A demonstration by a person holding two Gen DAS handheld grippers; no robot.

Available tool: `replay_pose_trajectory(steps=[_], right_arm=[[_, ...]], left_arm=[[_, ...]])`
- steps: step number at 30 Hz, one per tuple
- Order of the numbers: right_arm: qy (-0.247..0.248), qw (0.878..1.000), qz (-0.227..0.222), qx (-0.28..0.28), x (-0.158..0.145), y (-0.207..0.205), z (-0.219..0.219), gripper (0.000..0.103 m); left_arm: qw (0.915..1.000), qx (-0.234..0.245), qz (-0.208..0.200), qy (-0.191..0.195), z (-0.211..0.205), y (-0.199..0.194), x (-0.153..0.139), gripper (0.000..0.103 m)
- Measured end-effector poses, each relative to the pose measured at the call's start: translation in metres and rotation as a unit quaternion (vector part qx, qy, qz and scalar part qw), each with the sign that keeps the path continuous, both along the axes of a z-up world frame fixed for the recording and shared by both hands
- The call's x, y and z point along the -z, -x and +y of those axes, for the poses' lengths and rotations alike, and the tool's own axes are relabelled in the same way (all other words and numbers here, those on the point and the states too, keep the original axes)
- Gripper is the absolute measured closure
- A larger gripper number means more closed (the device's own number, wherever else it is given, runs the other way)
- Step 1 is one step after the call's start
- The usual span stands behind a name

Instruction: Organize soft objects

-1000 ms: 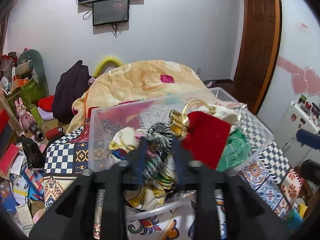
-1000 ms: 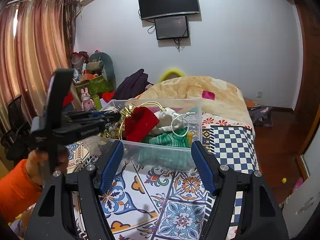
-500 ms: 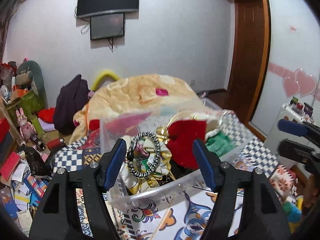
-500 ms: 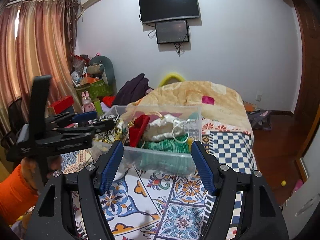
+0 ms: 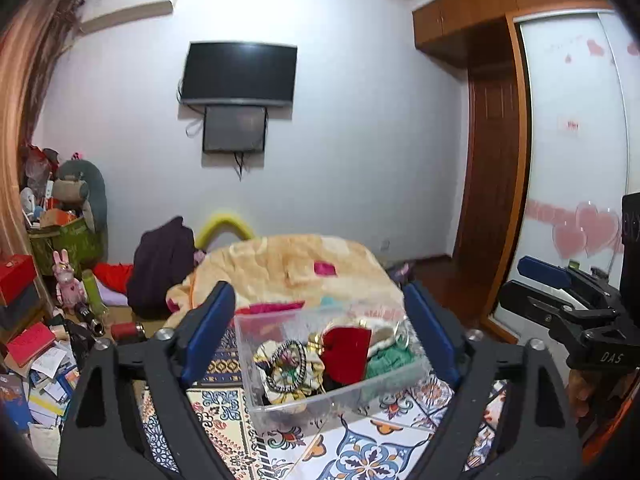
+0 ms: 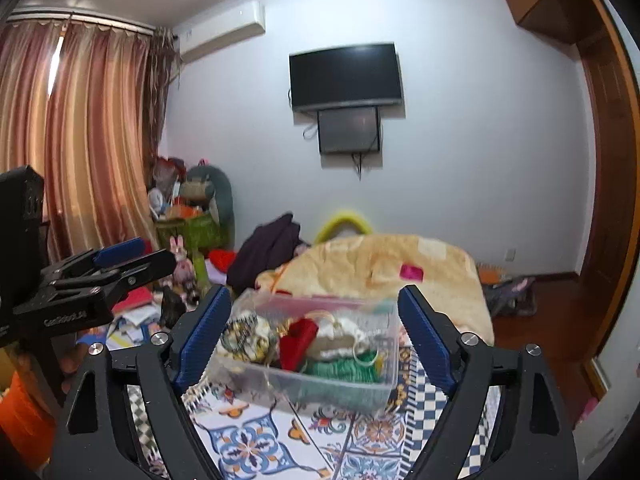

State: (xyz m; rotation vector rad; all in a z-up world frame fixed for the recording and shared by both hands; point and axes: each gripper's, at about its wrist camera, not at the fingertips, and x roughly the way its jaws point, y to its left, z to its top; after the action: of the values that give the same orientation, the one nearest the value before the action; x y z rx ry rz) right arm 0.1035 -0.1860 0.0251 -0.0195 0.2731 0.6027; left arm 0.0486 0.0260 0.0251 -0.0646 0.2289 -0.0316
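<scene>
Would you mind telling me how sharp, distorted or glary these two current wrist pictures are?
Left wrist view: fairly sharp; fisheye bends the brown wooden wardrobe; faint glare along the top of the black wall television. Right wrist view: the clear plastic bin of soft items is smeared by motion blur; the striped pink curtains glow with daylight.

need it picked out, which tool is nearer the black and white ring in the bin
Left, it seems. The left tool faces the ring head-on; the right tool sits toward the bin's other end.

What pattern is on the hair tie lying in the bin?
Black-and-white stripes on the hair tie, clearest in the left wrist view.
</scene>
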Motion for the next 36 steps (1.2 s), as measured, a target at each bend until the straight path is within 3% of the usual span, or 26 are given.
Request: replay_pose_trajectory(steps=[3, 7, 36], right_arm=[[-0.012, 1.0, -0.016, 0.009, -0.007, 0.007, -0.001, 0.0], [-0.019, 0.999, -0.027, 0.012, -0.011, 0.01, -0.001, 0.0], [-0.016, 0.999, -0.046, 0.019, -0.014, 0.02, 0.003, 0.0]], left_arm=[[0.9997, -0.009, -0.023, -0.004, -0.002, 0.012, -0.006, 0.006], [0.999, -0.017, -0.039, -0.013, -0.006, 0.021, -0.007, 0.002], [0.9993, -0.006, -0.034, -0.013, -0.013, 0.029, -0.002, 0.001]])
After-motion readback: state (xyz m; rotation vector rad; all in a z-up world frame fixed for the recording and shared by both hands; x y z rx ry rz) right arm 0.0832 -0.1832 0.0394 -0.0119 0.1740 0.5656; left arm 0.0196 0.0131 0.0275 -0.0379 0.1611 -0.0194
